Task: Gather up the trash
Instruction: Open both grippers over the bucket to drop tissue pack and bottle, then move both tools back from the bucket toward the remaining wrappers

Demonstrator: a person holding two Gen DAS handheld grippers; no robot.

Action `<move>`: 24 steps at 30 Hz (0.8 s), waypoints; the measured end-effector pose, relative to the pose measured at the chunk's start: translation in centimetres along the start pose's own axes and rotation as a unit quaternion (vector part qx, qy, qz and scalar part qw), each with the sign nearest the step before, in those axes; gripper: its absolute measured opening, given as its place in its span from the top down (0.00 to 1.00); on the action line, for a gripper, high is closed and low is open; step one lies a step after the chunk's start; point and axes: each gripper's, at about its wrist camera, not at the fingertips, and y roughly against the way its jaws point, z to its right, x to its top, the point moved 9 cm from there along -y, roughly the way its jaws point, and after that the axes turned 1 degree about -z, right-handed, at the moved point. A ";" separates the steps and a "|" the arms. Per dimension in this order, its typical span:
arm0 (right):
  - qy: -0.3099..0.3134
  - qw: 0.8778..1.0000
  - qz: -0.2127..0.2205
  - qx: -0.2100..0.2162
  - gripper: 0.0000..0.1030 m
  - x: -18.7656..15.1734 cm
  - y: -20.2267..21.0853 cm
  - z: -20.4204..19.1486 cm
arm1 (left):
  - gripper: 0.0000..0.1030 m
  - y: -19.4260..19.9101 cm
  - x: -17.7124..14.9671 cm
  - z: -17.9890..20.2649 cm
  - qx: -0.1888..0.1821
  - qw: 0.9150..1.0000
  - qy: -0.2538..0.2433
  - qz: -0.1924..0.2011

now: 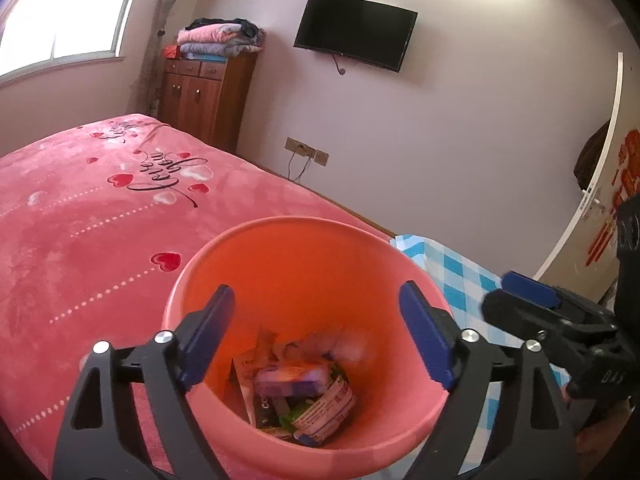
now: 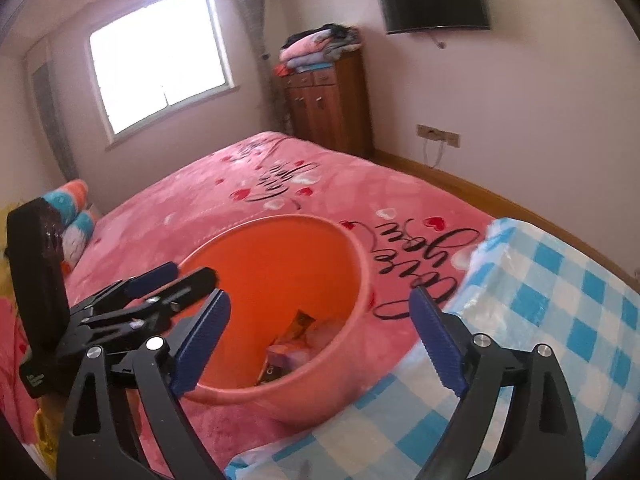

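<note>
**Operator:** The orange bin (image 1: 304, 280) fills the lower middle of my left wrist view. It stands against the edge of the pink bedspread (image 1: 80, 220), and the trash (image 1: 300, 388) lies in a heap at its bottom: crumpled wrappers, a purple packet, some printed paper. In the right wrist view the same bin (image 2: 276, 272) sits centre frame, seen more from the side.

**Observer:** Are you holding anything?

**Operator:** No. My left gripper (image 1: 316, 340) has its jaws spread wide over the bin's mouth, nothing between them. My right gripper (image 2: 320, 344) is just as wide and bare, hanging near the bin's rim, over where the bedspread meets the blue checked cloth (image 2: 540, 320). Each gripper shows at the edge of the other's view.

**Observer:** So which step is this?

**Operator:** I judge it as the drop done: both sets of jaws empty above a bin that already has rubbish in it. I can't spot any loose trash on the bedspread or the checked cloth from here.

**Observer:** And next?

**Operator:** Pull both grippers clear of the rim without knocking the bin, then swing the cameras round to look for more litter. If none turns up, the job is probably near its end. Farther off, at the top of both frames, are the wooden cabinet (image 1: 208, 96) with folded clothes, the wall television (image 1: 356, 32) and the window (image 2: 160, 56).
</note>
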 end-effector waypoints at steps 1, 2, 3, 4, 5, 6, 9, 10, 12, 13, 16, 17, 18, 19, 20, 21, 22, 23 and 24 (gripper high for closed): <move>-0.008 1.000 0.005 -0.008 0.11 -0.2 0.5 0.7 | 0.15 0.1 0.0 0.2 -0.001 1.000 -0.001 0.003; -0.014 1.000 0.009 -0.013 0.11 -0.4 0.9 1.2 | 0.15 0.2 0.0 0.4 -0.001 1.000 -0.004 0.005; -0.020 0.999 0.016 -0.021 0.11 -0.7 1.5 1.8 | 0.14 0.2 0.0 0.6 -0.002 1.000 -0.005 0.005; -0.022 0.999 0.022 -0.029 0.11 -0.9 2.0 2.3 | 0.14 0.3 -0.1 0.8 -0.004 1.000 -0.006 0.006; -0.024 0.999 0.027 -0.036 0.11 -1.2 2.5 2.8 | 0.13 0.5 -0.2 1.1 -0.008 1.000 -0.007 0.007; -0.026 0.998 0.031 -0.044 0.10 -1.6 3.1 3.2 | 0.13 0.6 -0.2 1.4 -0.012 1.000 -0.008 0.008; -0.029 0.997 0.041 -0.064 0.10 -2.7 4.6 4.0 | 0.13 0.7 -0.4 2.0 -0.023 1.000 -0.011 0.009; -0.032 0.996 0.042 -0.069 0.10 -3.2 5.0 4.2 | 0.13 0.6 -0.4 2.2 -0.027 1.000 -0.011 0.008; -0.038 0.995 0.045 -0.078 0.10 -4.1 5.9 4.9 | 0.13 0.7 -0.6 3.1 -0.037 0.999 -0.015 0.005; -0.040 0.995 0.047 -0.081 0.10 -4.5 6.2 4.9 | 0.13 0.7 -0.7 3.5 -0.040 0.999 -0.017 0.005; -0.050 0.993 0.052 -0.094 0.09 -5.5 7.4 5.9 | 0.13 0.9 -1.1 4.7 -0.052 0.998 -0.023 0.004; -0.053 0.993 0.053 -0.096 0.09 -5.7 7.6 6.2 | 0.13 0.8 -1.2 5.1 -0.054 0.998 -0.025 0.002; -0.057 0.992 0.054 -0.097 0.09 -5.9 7.8 6.5 | 0.13 0.8 -1.3 5.4 -0.057 0.998 -0.026 0.001; -0.062 0.992 0.056 -0.100 0.09 -6.1 8.2 6.9 | 0.13 0.8 -1.5 5.8 -0.060 0.998 -0.029 -0.001; -0.065 0.991 0.057 -0.101 0.09 -6.3 8.4 7.2 | 0.13 0.8 -1.8 6.3 -0.063 0.997 -0.032 -0.003; -0.069 0.990 0.060 -0.104 0.09 -6.6 8.8 7.5 | 0.13 0.8 -2.0 6.6 -0.066 0.997 -0.035 -0.005; -0.070 0.990 0.062 -0.107 0.09 -6.8 9.2 7.8 | 0.13 0.8 -2.1 6.9 -0.068 0.997 -0.037 -0.006; -0.070 0.989 0.063 -0.111 0.09 -6.9 9.4 7.9 | 0.13 0.8 -2.3 7.3 -0.070 0.997 -0.040 -0.009; -0.069 0.988 0.065 -0.118 0.09 -7.2 9.8 8.2 | 0.13 0.7 -2.5 7.5 -0.071 0.997 -0.041 -0.011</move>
